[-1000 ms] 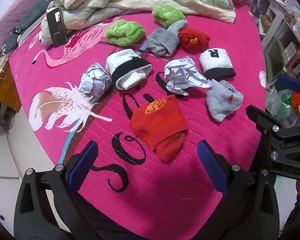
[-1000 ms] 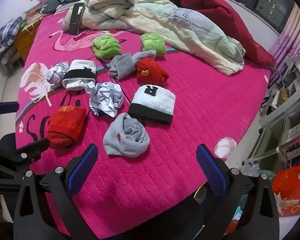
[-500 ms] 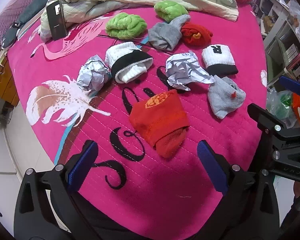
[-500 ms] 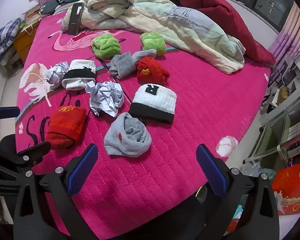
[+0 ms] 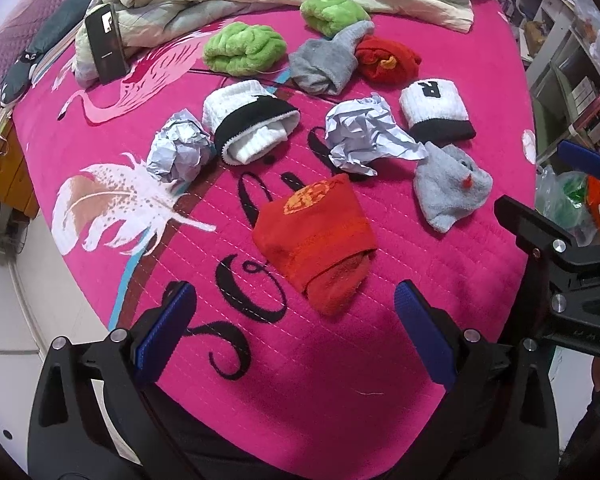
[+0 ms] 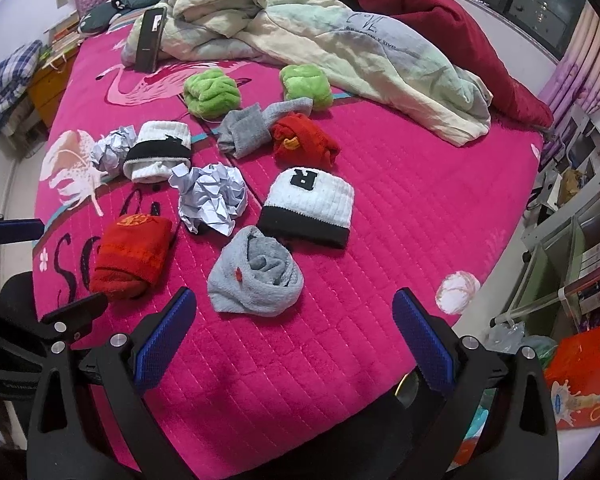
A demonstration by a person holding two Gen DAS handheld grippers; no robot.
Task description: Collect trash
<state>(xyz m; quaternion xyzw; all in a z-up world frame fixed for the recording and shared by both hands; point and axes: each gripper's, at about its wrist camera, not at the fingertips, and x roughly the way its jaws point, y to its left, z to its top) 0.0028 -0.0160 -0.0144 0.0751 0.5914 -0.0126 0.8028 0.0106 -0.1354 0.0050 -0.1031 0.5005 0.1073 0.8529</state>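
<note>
**Q:** Since a second ago, what has changed?

**A:** Both views have drawn slightly nearer the bed; the socks and paper sit lower and closer in the left wrist view, though none has shifted on the cover.

**Q:** Largest elements first?

**A:** Pink quilted bedcover with flamingo and feather prints; on its far side a rumpled pale duvet and a dark red blanket. A dark phone leans upright against the duvet.

**Q:** And the clothing?

**A:** Rolled socks lie scattered: white-and-black sock marked R, red sock with gold emblem, grey sock nearest the right gripper, a second white-and-black sock, two green bundles, another grey sock touching a small red sock.

**Q:** Where is the trash?

**A:** Larger crumpled paper lies between the R sock and the red emblem sock; smaller paper ball touches the second white-and-black sock, by the feather print.

**Q:** Gripper state?

**A:** Left gripper and right gripper both have their blue pads spread wide, holding nothing, above the cover's near edge.
</note>
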